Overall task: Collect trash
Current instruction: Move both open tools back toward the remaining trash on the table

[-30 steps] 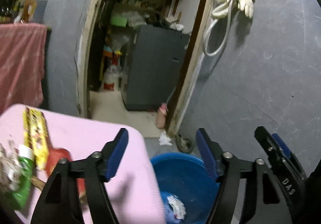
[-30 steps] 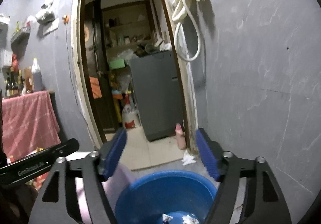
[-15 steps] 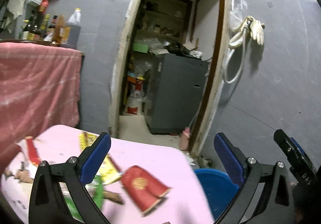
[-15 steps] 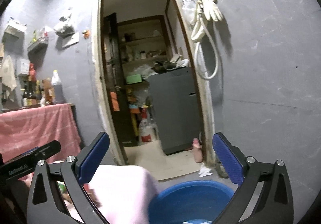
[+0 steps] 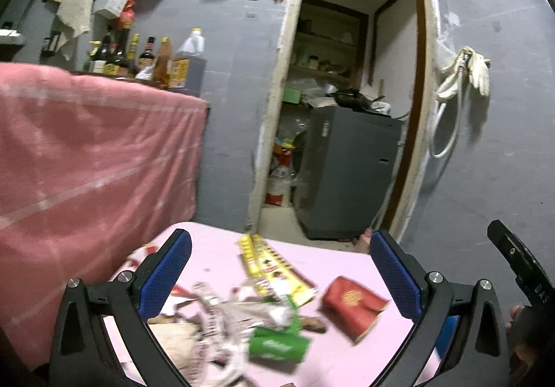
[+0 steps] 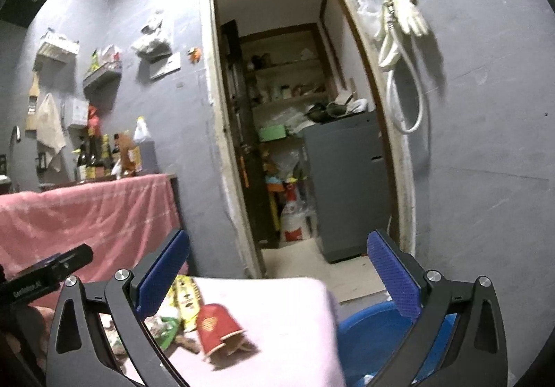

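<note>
Trash lies on a pink-covered table (image 5: 215, 255): a squashed red paper cup (image 5: 352, 305), a yellow wrapper (image 5: 272, 267), a green packet (image 5: 279, 345) and crumpled paper (image 5: 222, 317). My left gripper (image 5: 277, 279) hovers wide open above this pile, nothing between its blue pads. My right gripper (image 6: 274, 279) is also wide open and empty, over the table's right part, with the red cup (image 6: 216, 326) and yellow wrapper (image 6: 185, 298) below it. A blue basin (image 6: 374, 338) sits beside the table's right edge.
A pink cloth (image 5: 86, 158) drapes a counter on the left with several bottles (image 5: 138, 57) on top. An open doorway (image 6: 295, 130) shows a grey cabinet (image 6: 343, 186) and shelves. A hose and glove (image 6: 399, 23) hang on the grey wall.
Both grippers opened wider and swung left from over the blue basin toward the pink table. The trash pile now fills the left wrist view; the basin has slid off to the right.
</note>
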The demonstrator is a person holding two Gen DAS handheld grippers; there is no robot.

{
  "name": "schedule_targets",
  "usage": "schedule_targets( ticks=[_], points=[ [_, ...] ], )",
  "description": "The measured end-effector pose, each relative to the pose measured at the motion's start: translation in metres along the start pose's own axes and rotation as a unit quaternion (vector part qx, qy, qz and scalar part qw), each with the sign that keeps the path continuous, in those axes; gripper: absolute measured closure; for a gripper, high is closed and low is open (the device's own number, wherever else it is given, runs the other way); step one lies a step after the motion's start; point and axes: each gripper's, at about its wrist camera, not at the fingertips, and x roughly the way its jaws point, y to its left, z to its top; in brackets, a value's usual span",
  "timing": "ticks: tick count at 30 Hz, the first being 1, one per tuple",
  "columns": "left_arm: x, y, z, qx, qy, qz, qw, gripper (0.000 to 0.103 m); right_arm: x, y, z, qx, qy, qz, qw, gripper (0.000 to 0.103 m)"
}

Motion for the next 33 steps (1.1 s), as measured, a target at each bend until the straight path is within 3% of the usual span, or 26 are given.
schedule_targets(
  ticks=[12,16,25,33],
  points=[
    [-0.019,0.060,-0.033,-0.023,0.041,0.037,0.9982,0.002,0.022,0.039,-0.032,-0.035,0.066,0.033,0.997,0.000],
    [-0.015,0.067,-0.047,-0.029,0.066,0.038,0.9967,0.002,0.031,0.045,-0.042,-0.045,0.092,0.036,0.994,0.000],
    [0.004,0.066,-0.060,-0.027,0.133,0.002,0.9907,0.002,0.065,0.053,-0.064,-0.082,0.180,0.037,0.979,0.000],
    [0.023,0.081,-0.061,-0.043,0.181,0.036,0.9819,0.003,0.085,0.047,-0.067,-0.081,0.214,0.031,0.973,0.000]
  ],
)
